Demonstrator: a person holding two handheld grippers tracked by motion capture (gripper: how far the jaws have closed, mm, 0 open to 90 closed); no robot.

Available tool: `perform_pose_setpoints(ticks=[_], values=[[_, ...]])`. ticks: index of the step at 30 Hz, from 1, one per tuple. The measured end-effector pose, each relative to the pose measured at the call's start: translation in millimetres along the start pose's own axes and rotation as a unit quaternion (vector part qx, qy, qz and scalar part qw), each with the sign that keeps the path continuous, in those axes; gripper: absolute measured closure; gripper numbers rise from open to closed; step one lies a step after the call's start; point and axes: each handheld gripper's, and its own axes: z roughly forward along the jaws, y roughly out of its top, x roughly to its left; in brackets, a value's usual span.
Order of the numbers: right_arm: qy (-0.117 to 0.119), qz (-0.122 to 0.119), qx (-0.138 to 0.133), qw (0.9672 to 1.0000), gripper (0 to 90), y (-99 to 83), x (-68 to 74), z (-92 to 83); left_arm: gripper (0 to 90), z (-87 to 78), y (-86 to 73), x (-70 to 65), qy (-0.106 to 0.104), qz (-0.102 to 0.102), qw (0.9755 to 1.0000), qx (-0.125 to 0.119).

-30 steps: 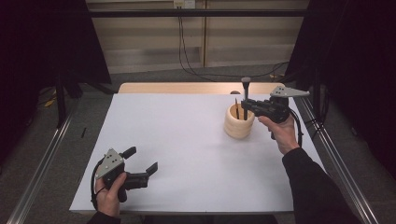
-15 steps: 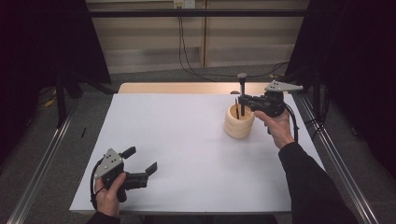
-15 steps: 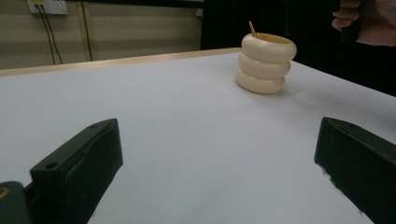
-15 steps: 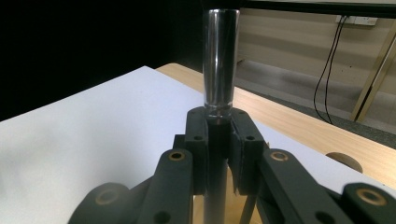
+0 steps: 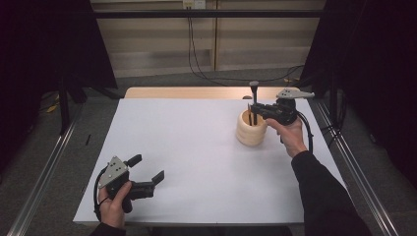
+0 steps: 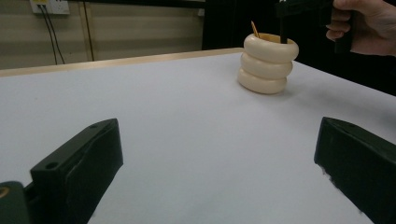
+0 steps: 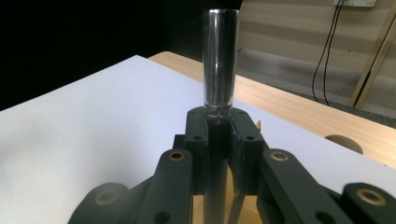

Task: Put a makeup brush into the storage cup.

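1. High view: right tool (image 5: 255,109) is clamped on a slim dark-handled utensil (image 5: 253,101) that stands upright, long axis vertical, dark head on top, lower end inside the cream ribbed holder (image 5: 251,129). The holder stands on the white worktop (image 5: 196,147), toward its far right.
2. High view: left tool (image 5: 146,169) sits at the near left corner of the worktop, jaws spread wide with nothing between them, well apart from the holder.
3. Left gripper view: both jaws wide apart over bare worktop. The holder (image 6: 268,63) is far ahead; a thin wooden stick (image 6: 254,29) leans out of it.
4. Right gripper view: jaws pressed together on the utensil's clear cylindrical shaft (image 7: 220,63), which rises straight up.
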Motion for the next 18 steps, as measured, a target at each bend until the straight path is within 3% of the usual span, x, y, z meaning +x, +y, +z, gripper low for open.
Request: perform_pose_setpoints(ticks=[8,18], values=[[-0.008,0.019,0.005,0.9998,79.3,-13.8,-5.1,2.1,1.1,0.6,0.2,-1.1,0.000,0.004,1.0000,0.004],[-0.007,0.024,0.009,0.9996,79.2,-29.7,-4.1,4.9,1.2,0.7,0.2,-2.6,-0.001,0.011,0.9999,0.008]])
